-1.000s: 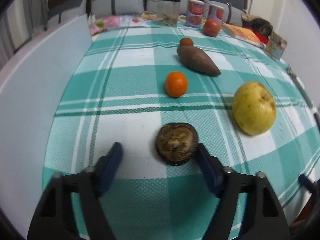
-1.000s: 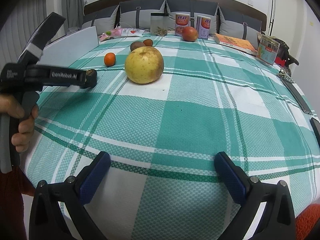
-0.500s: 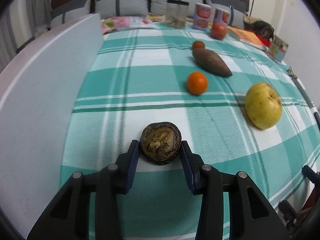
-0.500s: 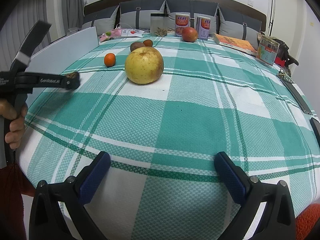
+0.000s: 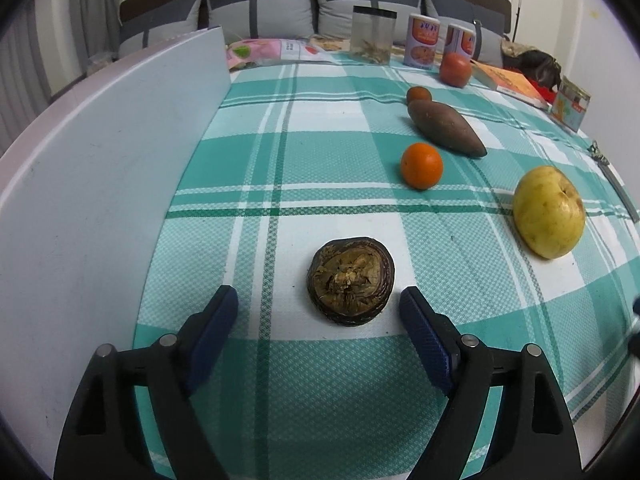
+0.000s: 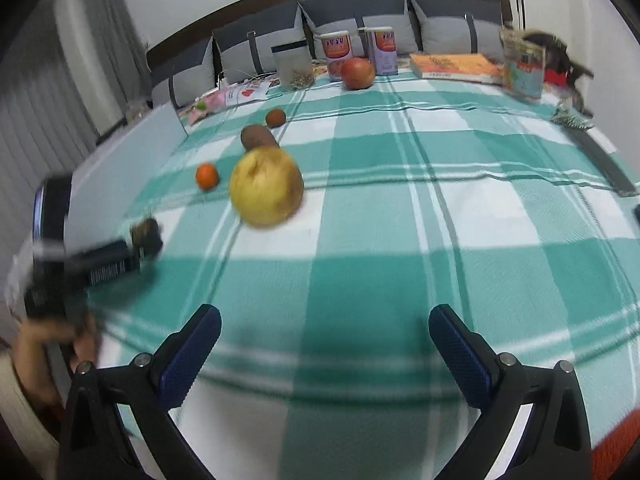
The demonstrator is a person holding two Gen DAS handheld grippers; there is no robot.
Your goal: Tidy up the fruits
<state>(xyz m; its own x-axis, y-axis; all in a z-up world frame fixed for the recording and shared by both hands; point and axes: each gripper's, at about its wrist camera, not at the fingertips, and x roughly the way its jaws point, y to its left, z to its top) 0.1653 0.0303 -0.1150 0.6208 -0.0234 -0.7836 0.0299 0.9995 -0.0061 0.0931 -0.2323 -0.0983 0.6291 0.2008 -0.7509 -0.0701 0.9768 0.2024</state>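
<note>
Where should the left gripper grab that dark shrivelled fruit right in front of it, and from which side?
Across its round sides, coming from the near edge, angled down. The dark shrivelled fruit sits squat on the cloth with its rough cut face tilted toward the camera, so only the flanks give the pads opposing surfaces. The left gripper, jaws just reopened and clear of it, is nearly lined up.

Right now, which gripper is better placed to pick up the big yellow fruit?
Probably the right gripper: it is open and empty, and the yellow fruit lies ahead of it across bare cloth. The left gripper is open around the dried brown fruit at the far left.
</note>
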